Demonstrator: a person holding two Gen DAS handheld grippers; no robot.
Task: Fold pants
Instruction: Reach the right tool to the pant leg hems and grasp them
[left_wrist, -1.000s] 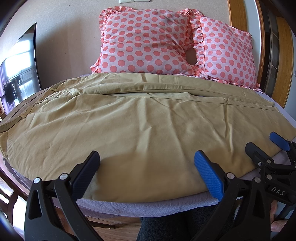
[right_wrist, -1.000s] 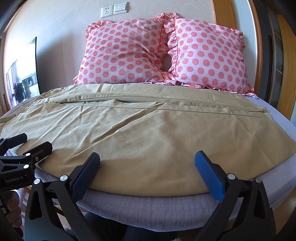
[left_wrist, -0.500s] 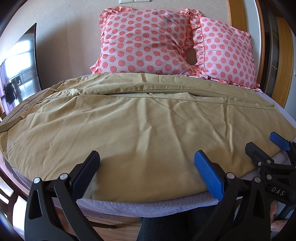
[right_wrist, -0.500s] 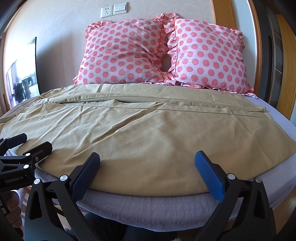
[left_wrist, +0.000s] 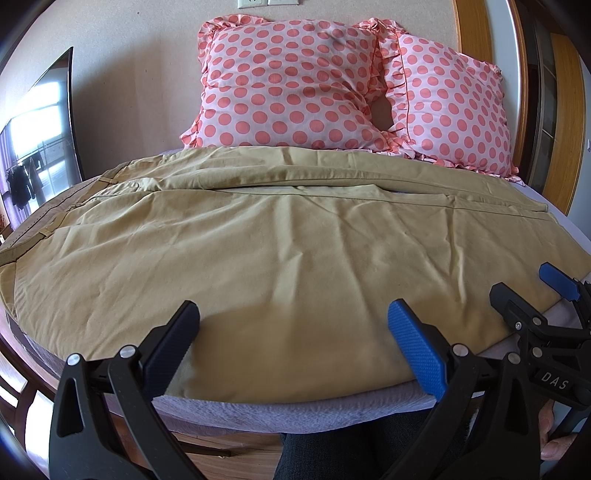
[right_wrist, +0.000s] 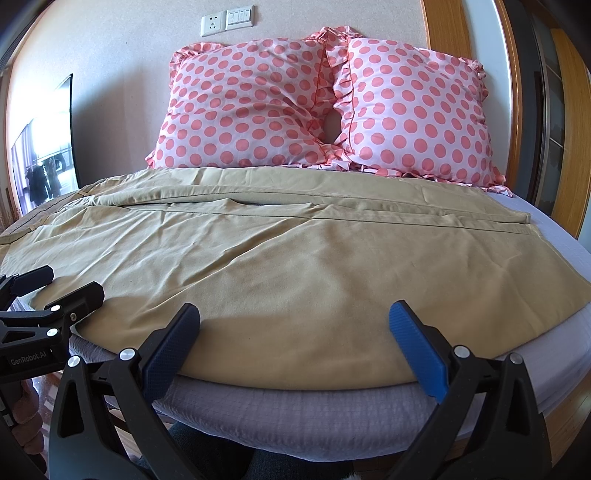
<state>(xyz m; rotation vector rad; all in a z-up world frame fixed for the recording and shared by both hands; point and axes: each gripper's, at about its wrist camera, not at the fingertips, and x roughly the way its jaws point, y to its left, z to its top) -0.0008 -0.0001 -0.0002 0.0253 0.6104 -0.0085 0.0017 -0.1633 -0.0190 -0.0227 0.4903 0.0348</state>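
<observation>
Tan pants (left_wrist: 280, 251) lie spread flat across the bed, waistband at the left, leg hems at the right; they also fill the right wrist view (right_wrist: 295, 266). My left gripper (left_wrist: 293, 339) is open and empty, hovering at the near edge of the pants. My right gripper (right_wrist: 295, 339) is open and empty at the same near edge, further right. The right gripper shows in the left wrist view (left_wrist: 524, 291). The left gripper shows in the right wrist view (right_wrist: 59, 286).
Two pink polka-dot pillows (right_wrist: 243, 107) (right_wrist: 413, 110) lean on the wall behind the pants. The bed has a grey sheet (right_wrist: 295, 410). A dark TV screen (left_wrist: 37, 136) stands at the left. A wooden door frame (right_wrist: 443, 26) is at the right.
</observation>
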